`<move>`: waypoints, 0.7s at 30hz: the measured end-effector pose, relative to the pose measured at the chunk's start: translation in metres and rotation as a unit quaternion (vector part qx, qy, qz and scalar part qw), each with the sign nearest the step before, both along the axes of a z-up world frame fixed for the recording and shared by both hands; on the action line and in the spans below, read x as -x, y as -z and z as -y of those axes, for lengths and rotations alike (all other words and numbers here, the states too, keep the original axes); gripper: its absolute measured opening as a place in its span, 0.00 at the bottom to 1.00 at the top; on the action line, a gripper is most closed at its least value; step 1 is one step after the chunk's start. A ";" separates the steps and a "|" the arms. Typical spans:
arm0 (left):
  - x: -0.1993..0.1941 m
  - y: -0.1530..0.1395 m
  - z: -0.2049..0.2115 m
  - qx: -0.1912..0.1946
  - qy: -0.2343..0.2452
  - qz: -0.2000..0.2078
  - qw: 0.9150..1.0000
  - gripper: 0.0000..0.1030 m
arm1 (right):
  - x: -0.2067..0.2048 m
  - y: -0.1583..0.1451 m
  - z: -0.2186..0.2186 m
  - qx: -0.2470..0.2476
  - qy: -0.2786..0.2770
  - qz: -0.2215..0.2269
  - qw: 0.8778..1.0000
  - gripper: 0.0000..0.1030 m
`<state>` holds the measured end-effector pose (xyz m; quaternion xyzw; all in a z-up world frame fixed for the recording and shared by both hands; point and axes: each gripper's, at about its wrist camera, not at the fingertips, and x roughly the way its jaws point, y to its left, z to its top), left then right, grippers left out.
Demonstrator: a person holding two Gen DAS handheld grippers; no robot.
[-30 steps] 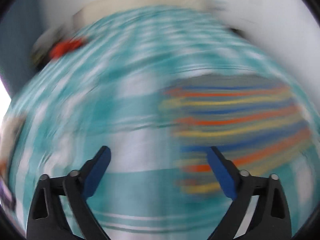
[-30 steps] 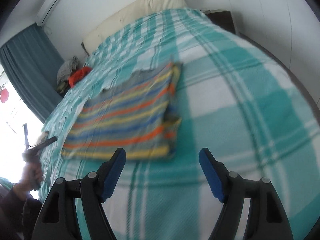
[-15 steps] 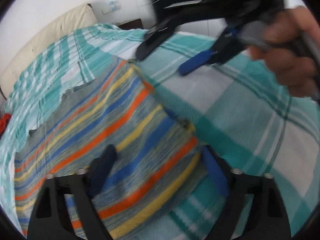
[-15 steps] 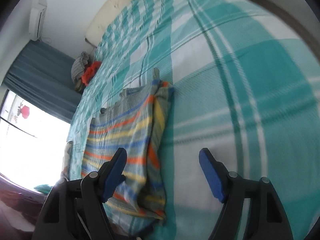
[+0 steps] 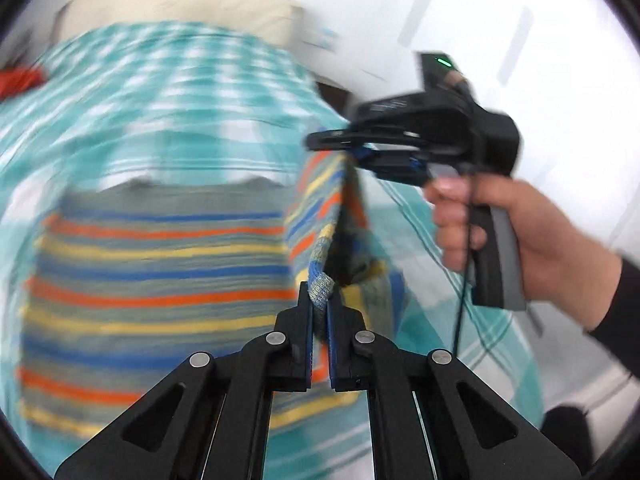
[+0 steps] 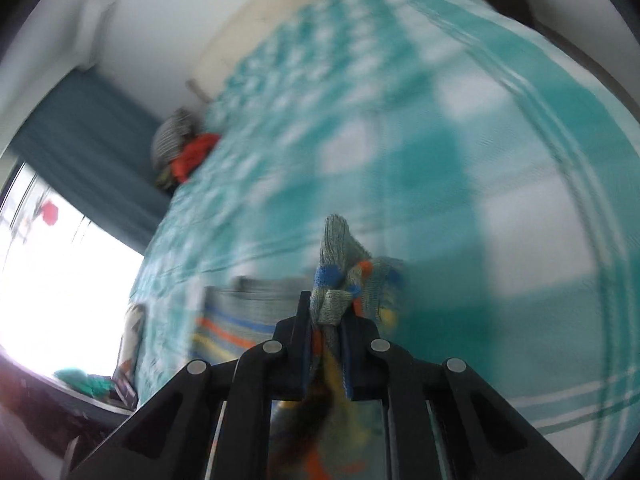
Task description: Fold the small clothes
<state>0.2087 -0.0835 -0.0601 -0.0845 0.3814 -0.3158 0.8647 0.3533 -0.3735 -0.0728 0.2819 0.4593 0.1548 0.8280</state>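
From the left wrist camera, the left gripper (image 5: 319,304) is clamped on a bunched edge of the striped knit garment (image 5: 160,264), its jaws pressed together with the fabric pinched between them. The rest of the garment lies spread on the teal checked bedspread (image 5: 168,92), while its right-hand edge is lifted off the bed. At the far end of that lifted edge the right gripper (image 5: 356,154), carried by the person's right hand (image 5: 516,236), appears to hold the cloth, though blur softens the detail there.

From the right wrist camera, the right gripper (image 6: 326,312) has its jaws closing on a wad of the garment (image 6: 340,276), which sticks up between them. More of the striped cloth lies on the bedspread (image 6: 400,120) at lower left. A pile of clothes (image 6: 184,152) sits at the bed's far edge.
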 end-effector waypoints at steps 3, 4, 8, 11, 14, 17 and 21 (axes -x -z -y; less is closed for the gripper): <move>-0.010 0.007 -0.068 0.022 -0.062 -0.041 0.997 0.04 | -0.022 -0.017 -0.072 -0.003 -0.050 0.005 0.999 0.12; -0.011 0.011 -0.085 0.020 -0.079 -0.047 0.996 0.04 | -0.028 -0.017 -0.093 0.003 -0.064 0.006 0.998 0.12; -0.014 0.034 -0.138 0.019 -0.132 -0.084 0.988 0.04 | -0.044 0.002 -0.182 0.018 -0.107 -0.008 0.994 0.12; -0.019 0.054 -0.156 0.018 -0.148 -0.105 0.983 0.04 | -0.055 0.021 -0.232 0.032 -0.123 -0.022 0.992 0.12; -0.024 0.070 -0.164 0.004 -0.155 -0.128 0.980 0.07 | -0.060 0.041 -0.263 0.029 -0.127 -0.035 0.991 0.13; -0.025 0.079 -0.178 -0.002 -0.166 -0.151 0.974 0.20 | -0.069 0.055 -0.280 -0.028 -0.137 -0.046 0.989 0.32; -0.008 0.061 -0.197 -0.004 -0.174 -0.119 0.978 0.34 | -0.061 0.038 -0.260 -0.105 -0.141 -0.022 0.984 0.51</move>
